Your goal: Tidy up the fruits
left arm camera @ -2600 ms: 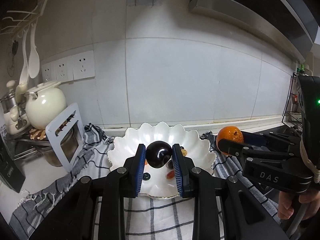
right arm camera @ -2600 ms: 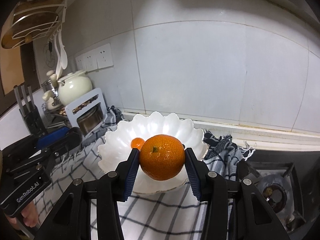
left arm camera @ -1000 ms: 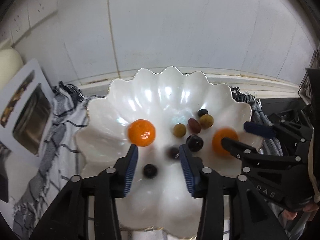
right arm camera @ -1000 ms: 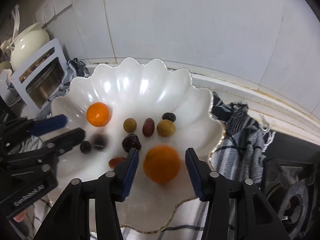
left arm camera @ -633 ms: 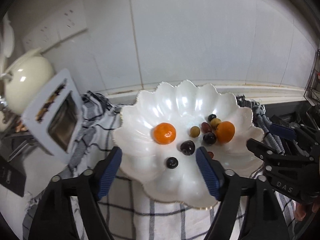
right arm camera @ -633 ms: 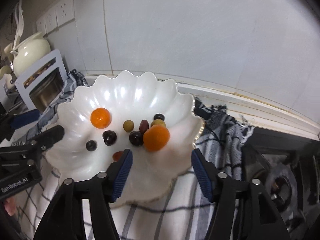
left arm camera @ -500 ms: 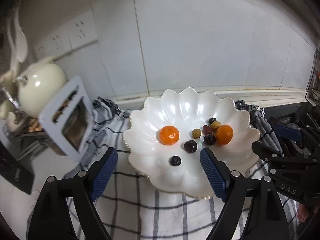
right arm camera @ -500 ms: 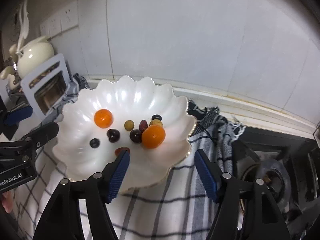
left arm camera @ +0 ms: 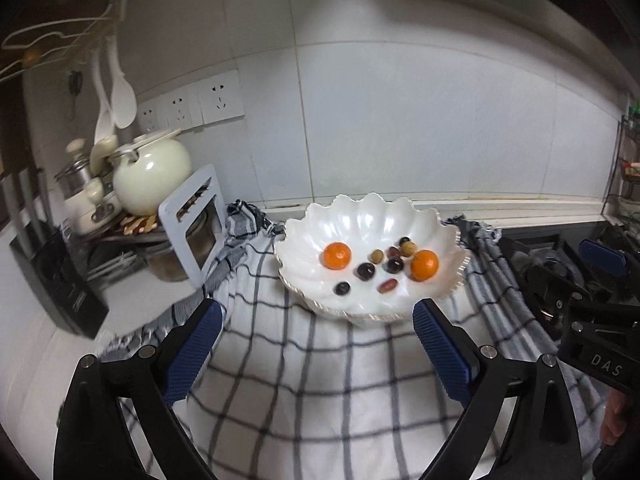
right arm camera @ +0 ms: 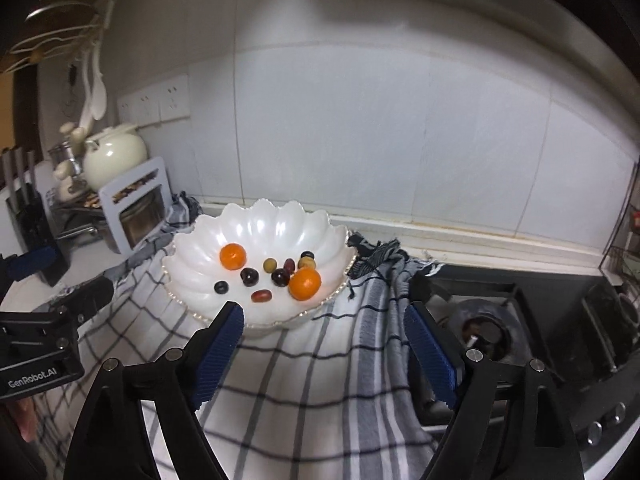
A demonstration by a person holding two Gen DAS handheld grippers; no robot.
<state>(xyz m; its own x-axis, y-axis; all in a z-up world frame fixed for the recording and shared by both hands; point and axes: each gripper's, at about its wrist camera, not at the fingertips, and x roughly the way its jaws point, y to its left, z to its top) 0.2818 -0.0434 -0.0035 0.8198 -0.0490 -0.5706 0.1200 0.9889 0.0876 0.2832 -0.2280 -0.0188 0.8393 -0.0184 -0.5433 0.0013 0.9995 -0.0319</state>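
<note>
A white scalloped bowl (left arm camera: 436, 220) (right arm camera: 192, 240) sits on a checked cloth by the wall. It holds two oranges, a larger one (left arm camera: 424, 265) (right arm camera: 305, 283) at the right and a smaller one (left arm camera: 337, 255) (right arm camera: 232, 256) at the left, with several small dark and olive fruits between them, among them a dark plum (left arm camera: 365, 270) (right arm camera: 249, 276). My left gripper (left arm camera: 316, 352) is open and empty, in front of the bowl. My right gripper (right arm camera: 322, 350) is open and empty too, in front of the bowl and to its right.
A cream teapot (left arm camera: 152, 174), a white-framed jar (left arm camera: 196, 232) and a black knife block (left arm camera: 60, 280) stand at the left. A gas hob (right arm camera: 520, 328) lies at the right. The checked cloth (left arm camera: 320, 400) covers the counter in front. Sockets (left arm camera: 192, 104) are on the tiled wall.
Both grippers have let go of their fruit, the left the dark plum and the right the larger orange, into the bowl. They have opened wide and drawn back and up from it.
</note>
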